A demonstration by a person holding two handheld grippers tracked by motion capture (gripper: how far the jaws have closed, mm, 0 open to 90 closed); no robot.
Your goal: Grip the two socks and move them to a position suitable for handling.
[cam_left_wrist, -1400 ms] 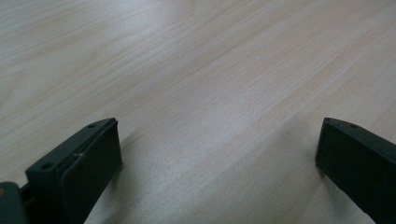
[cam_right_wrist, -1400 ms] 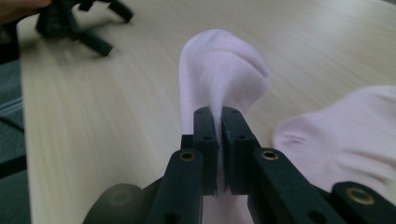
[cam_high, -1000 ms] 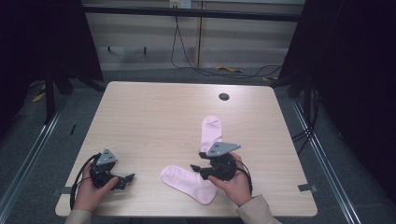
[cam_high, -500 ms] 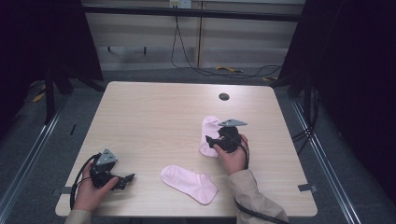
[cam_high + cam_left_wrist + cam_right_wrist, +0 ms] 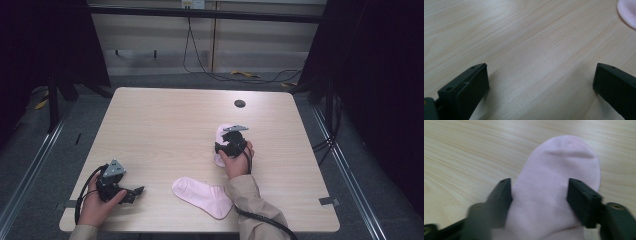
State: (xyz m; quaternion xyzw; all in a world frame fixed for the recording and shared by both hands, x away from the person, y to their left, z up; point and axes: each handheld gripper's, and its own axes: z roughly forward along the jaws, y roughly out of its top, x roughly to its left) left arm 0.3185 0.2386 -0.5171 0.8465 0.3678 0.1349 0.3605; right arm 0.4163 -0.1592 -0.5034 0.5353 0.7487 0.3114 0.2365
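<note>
Change: right gripper moved off near pink sock, now over far pink sock.
High view: left gripper resting, table corner.
Left gripper view: jaws spread, empty.
Right gripper view: jaws spread astride far pink sock, ready to pinch.

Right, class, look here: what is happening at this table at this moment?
A person sits at a wooden table with a gripper in each hand. The right gripper is over the farther pink sock, its open jaws on either side of it, not yet closed. The left gripper rests open on bare wood near the front left corner. A second pink sock lies flat near the front edge.
</note>
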